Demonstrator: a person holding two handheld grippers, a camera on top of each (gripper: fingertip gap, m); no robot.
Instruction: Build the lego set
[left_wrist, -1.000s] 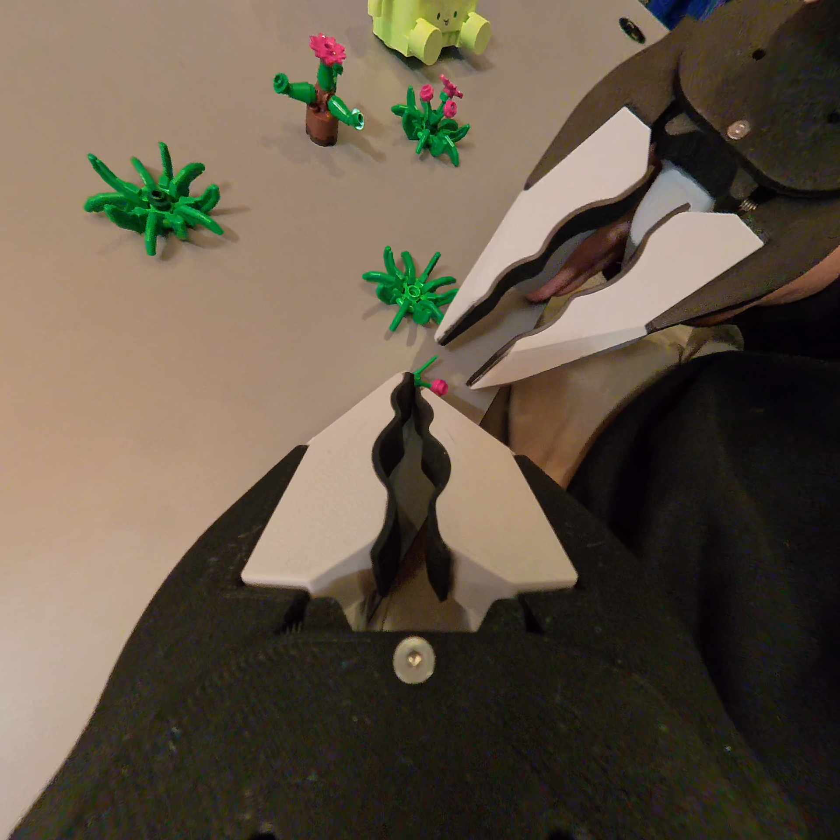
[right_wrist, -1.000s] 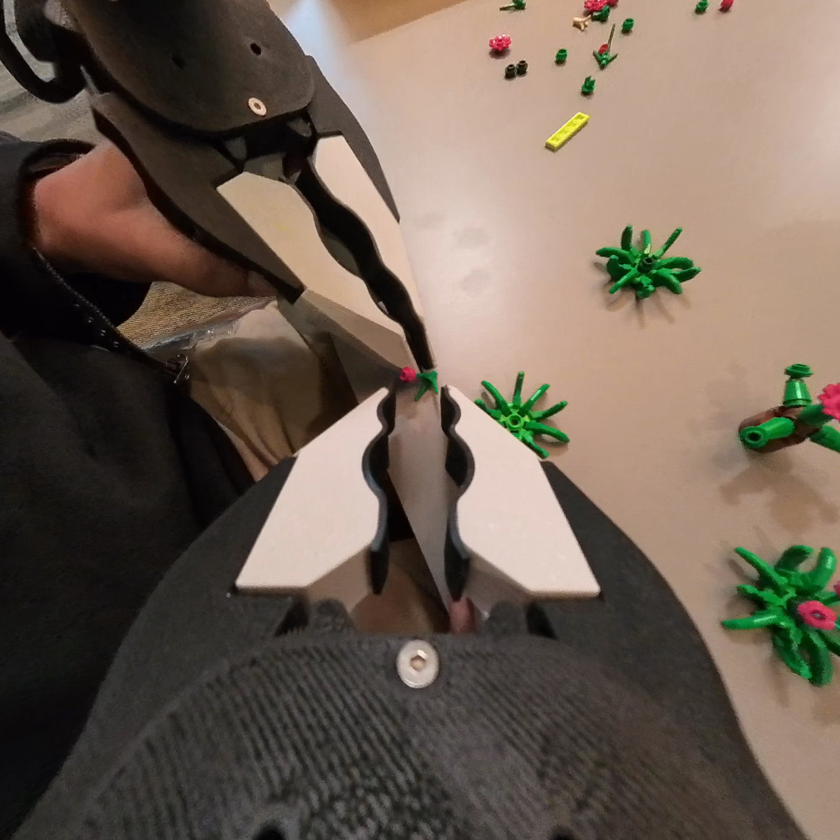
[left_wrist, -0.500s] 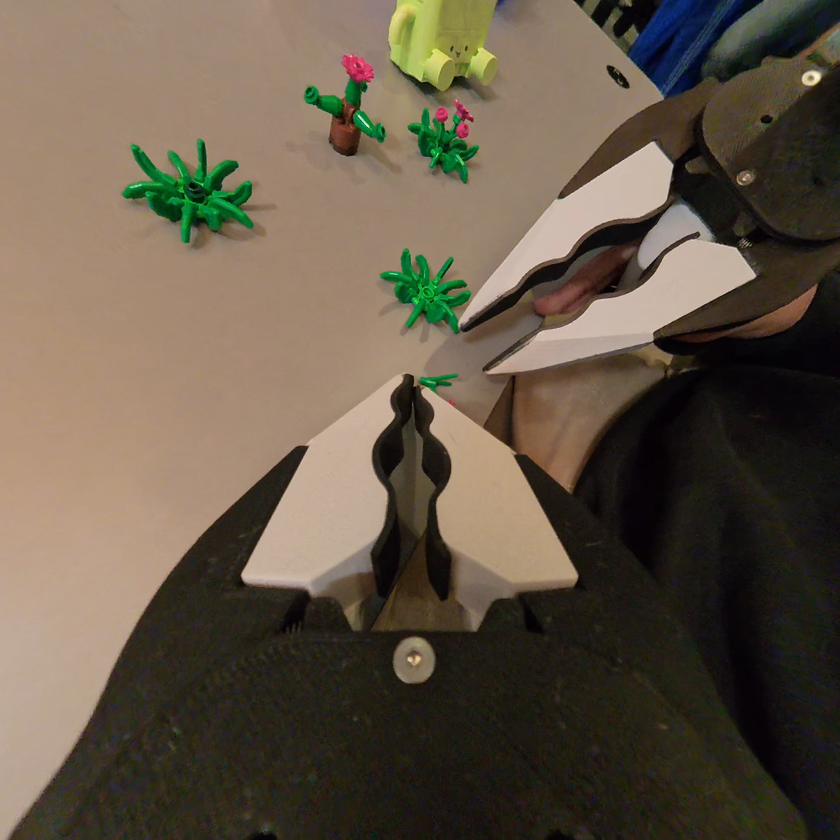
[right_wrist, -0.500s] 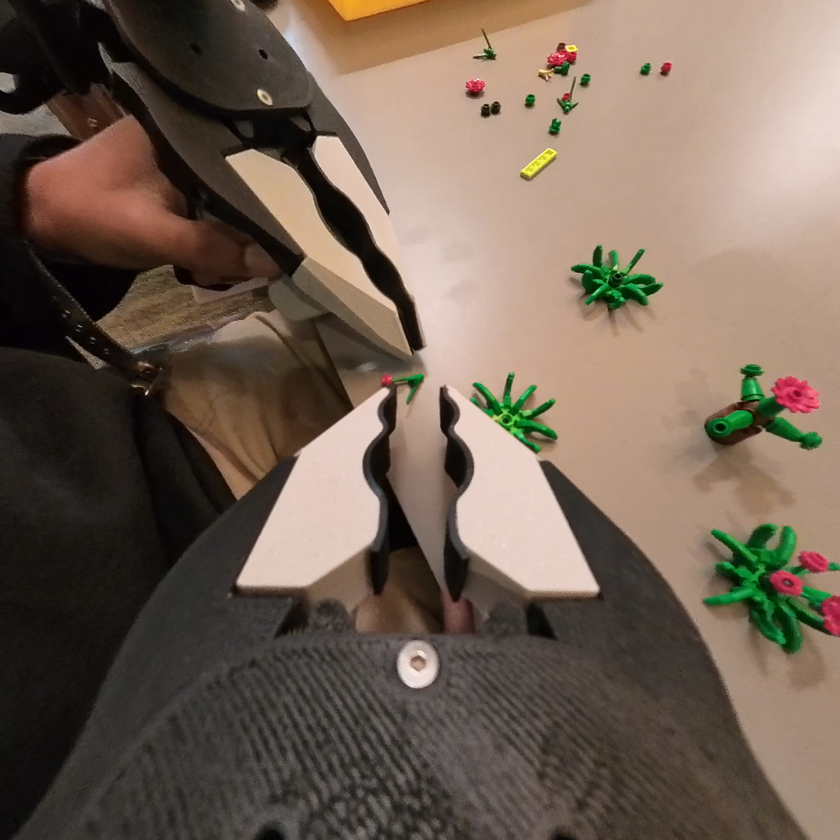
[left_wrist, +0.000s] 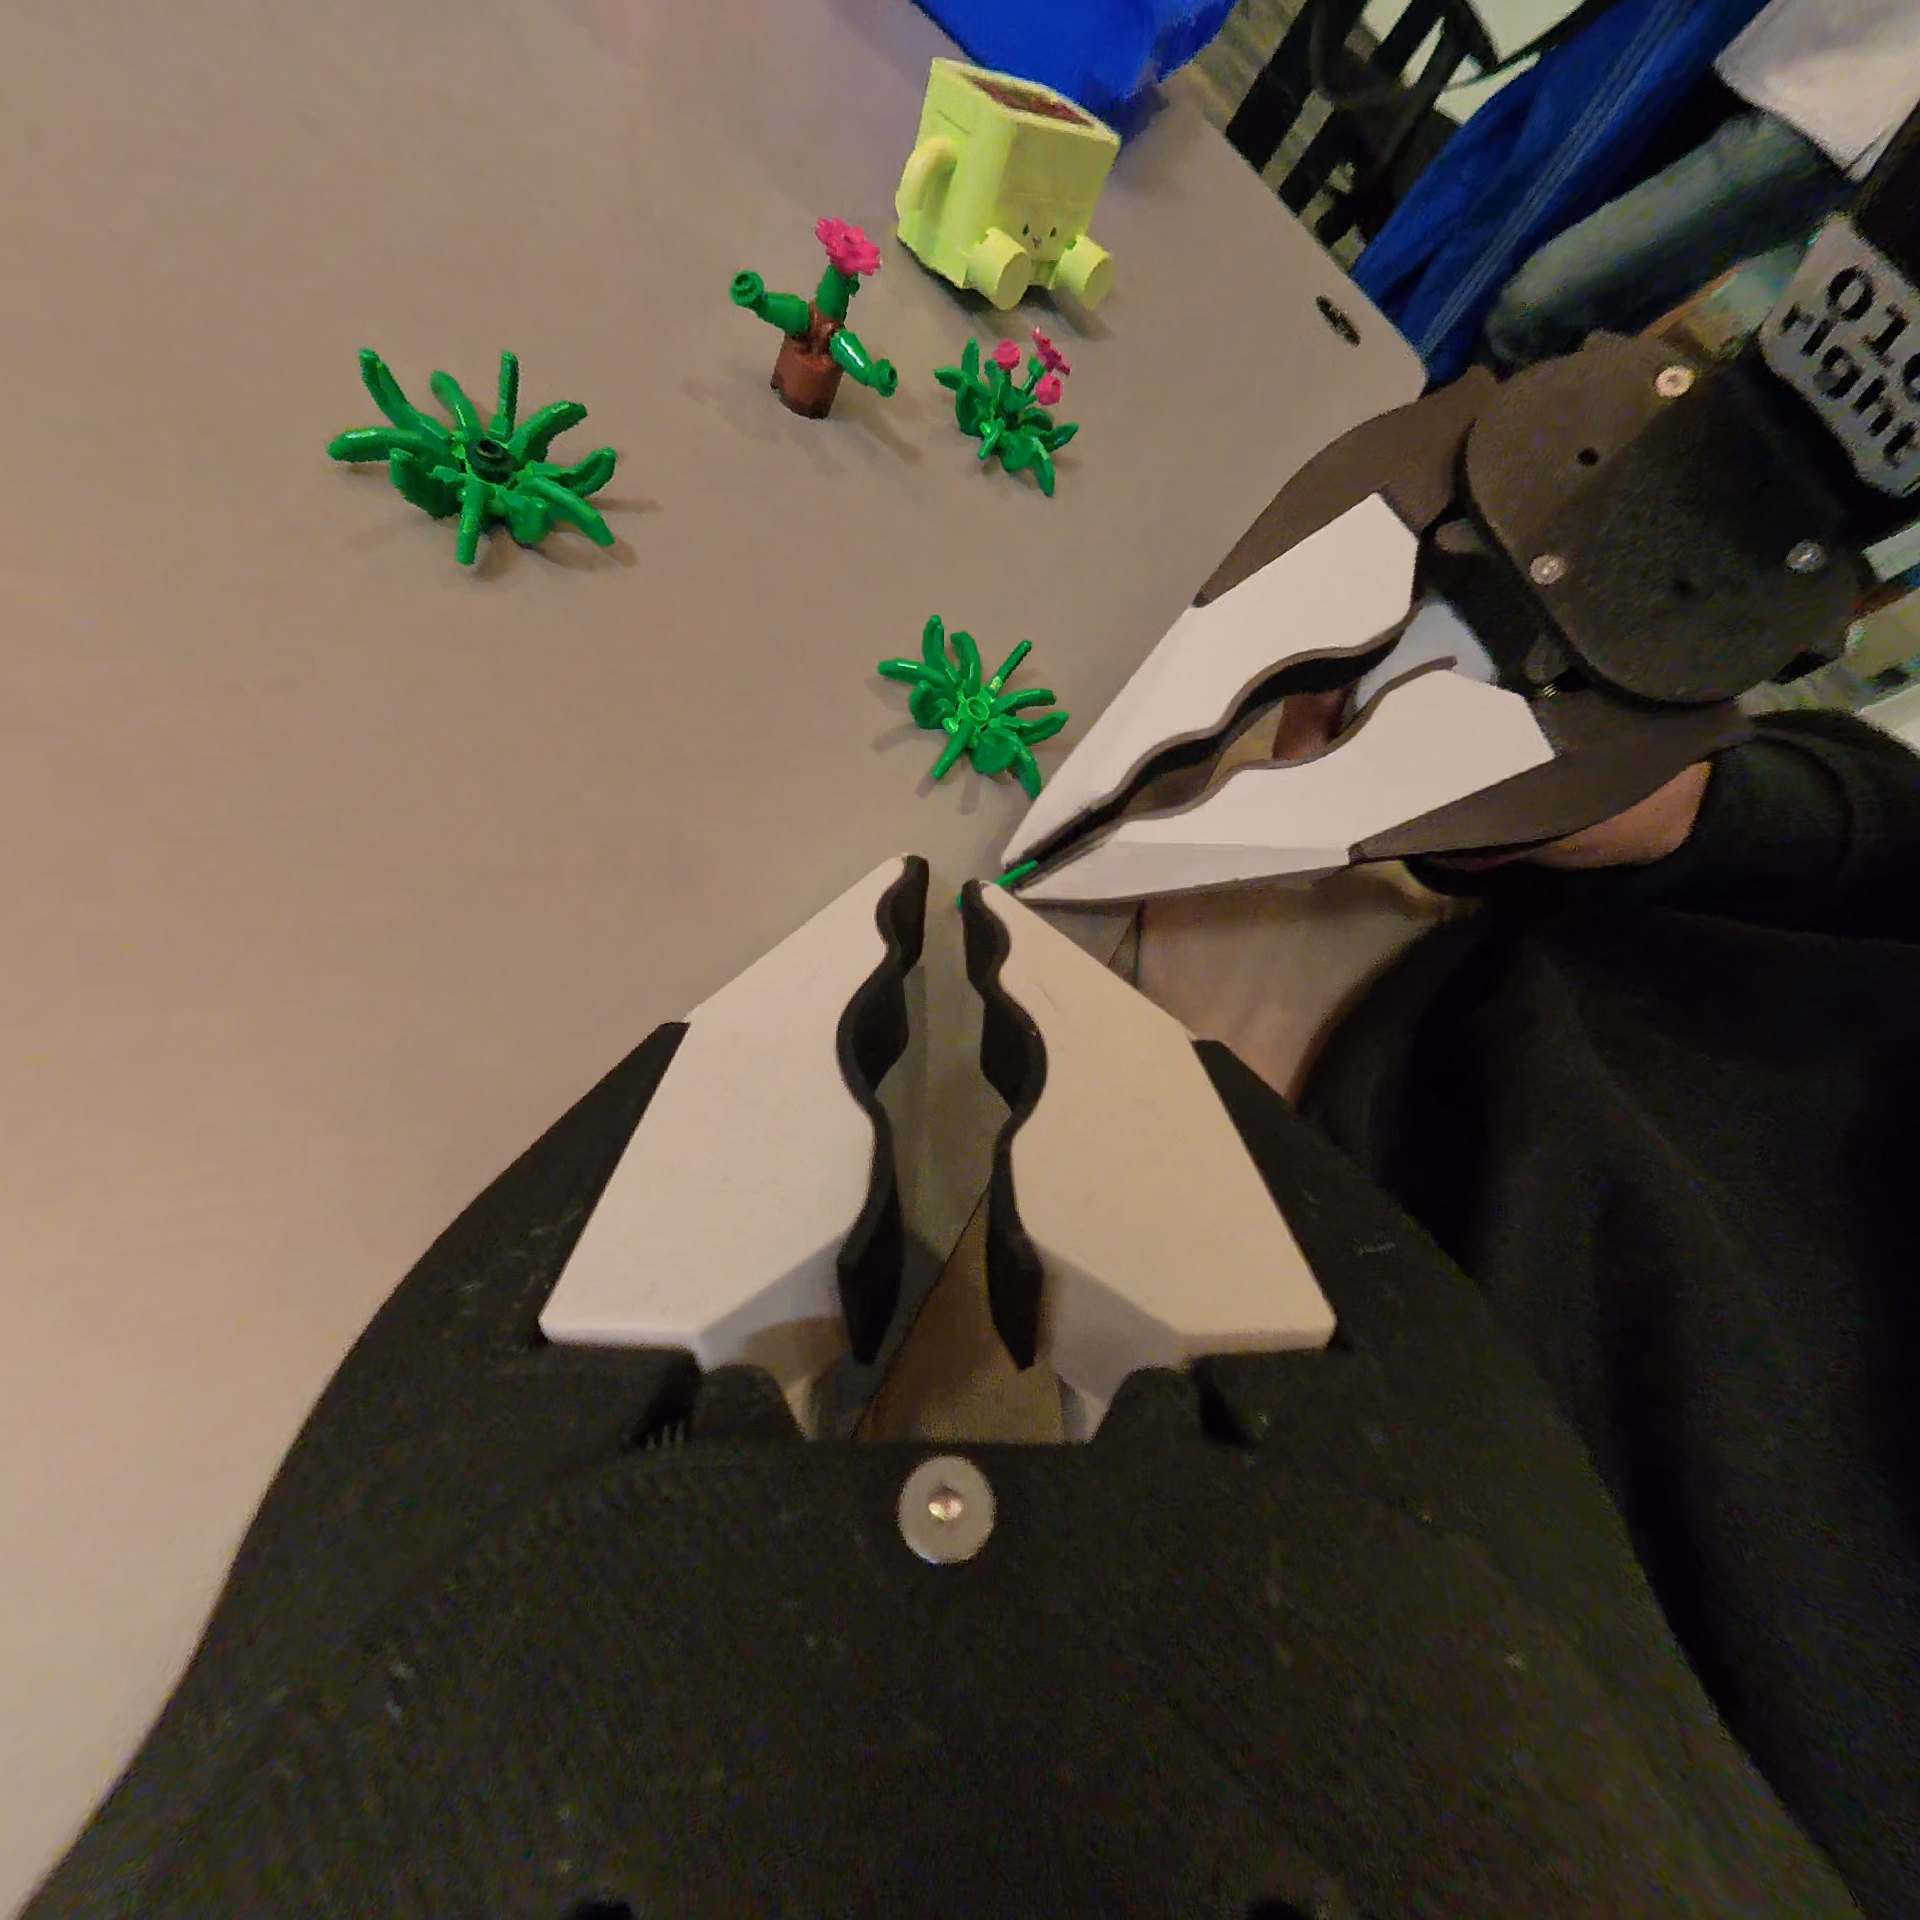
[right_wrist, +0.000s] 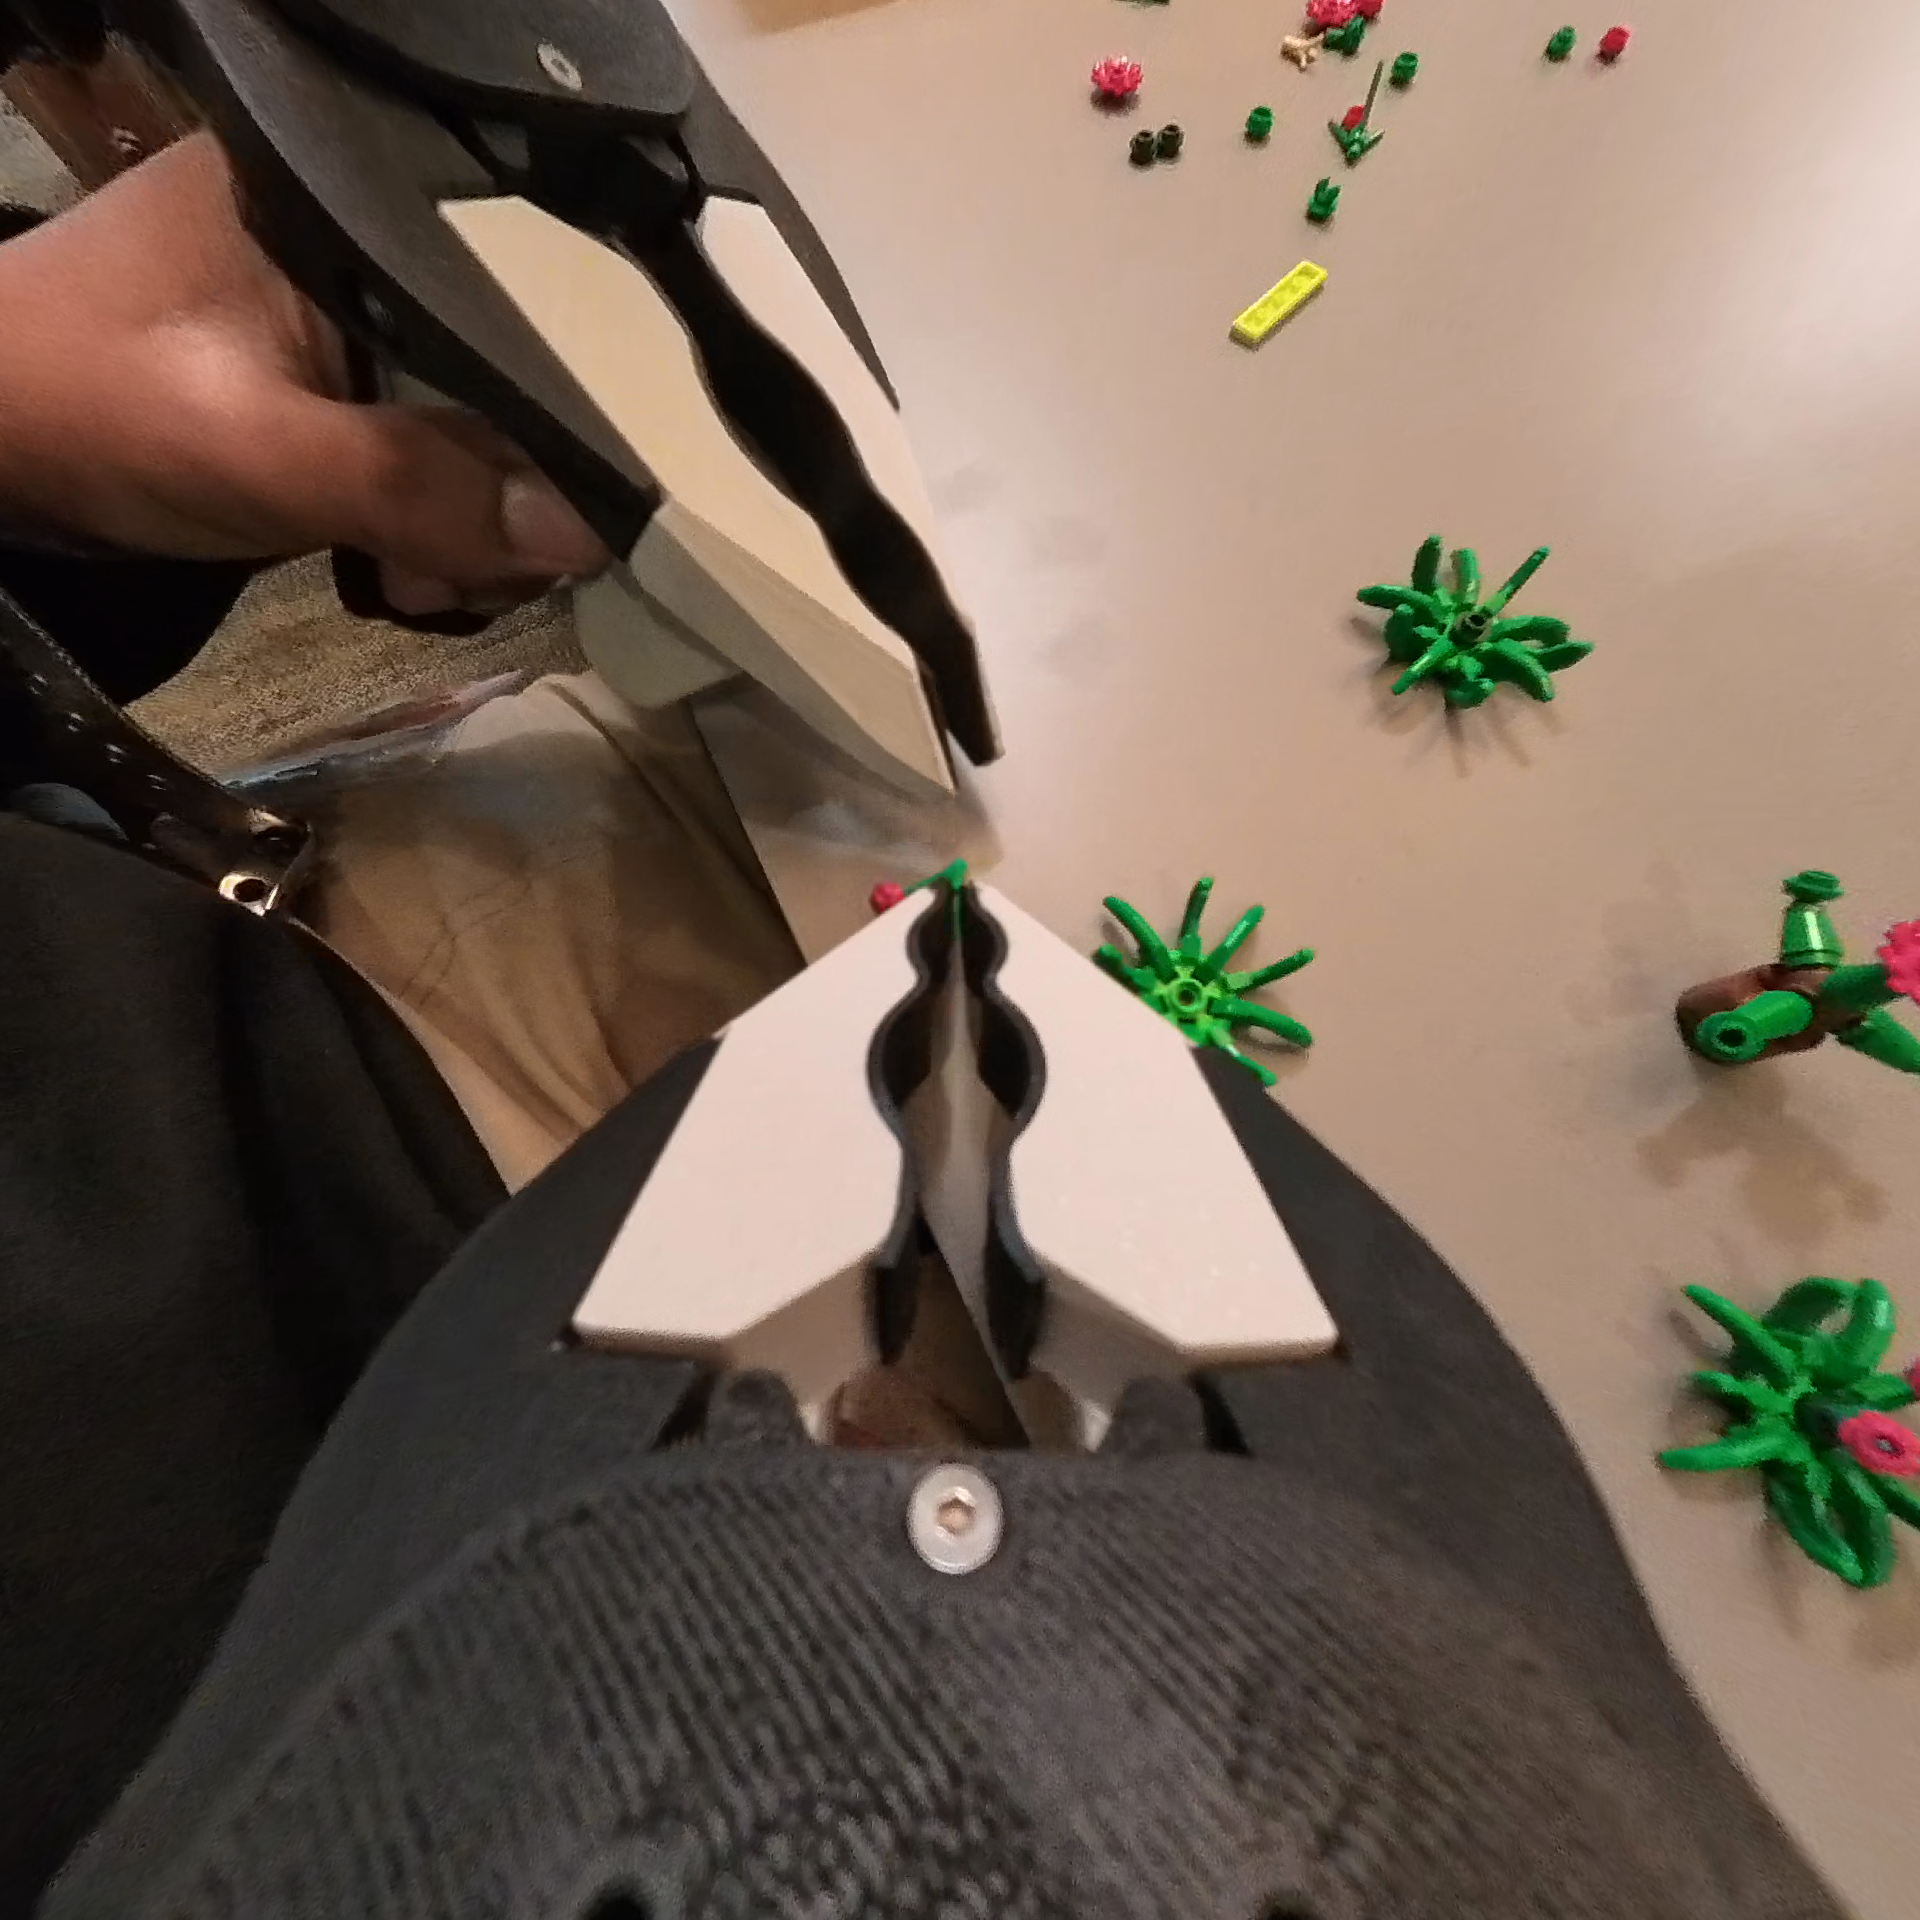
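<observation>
A small green flower stem (right_wrist: 953, 902) with a red bud at one end is pinched between the tips of the right gripper (right_wrist: 958, 896), whose fingers (right_wrist: 1091, 1101) are pressed together on it. The bud juts out to the left of the fingertips and the stem runs back down between them. In the left wrist view the same stem (left_wrist: 1013, 878) is seen as a thin green sliver at the very tips of the right gripper (left_wrist: 1029, 881), just beside the right-hand fingertip of the left gripper (left_wrist: 943, 891).

The fingers (left_wrist: 769, 1132) of the left gripper are held slightly spread, with a narrow gap between the tips and nothing seen between them. Whether the stem touches that fingertip cannot be told.

A bright green leafy rosette (left_wrist: 975, 709) lies on the tabletop (left_wrist: 312, 831) just beyond both sets of fingertips. Farther ahead of the left fingers lie a larger dark green leaf cluster (left_wrist: 478, 468), a brown-potted cactus piece (left_wrist: 821, 312), a leafy piece with pink flowers (left_wrist: 1013, 410) and a lime-green pot figure (left_wrist: 1003, 187). Loose small pieces and a yellow plate (right_wrist: 1280, 301) lie well beyond the right fingers.
</observation>
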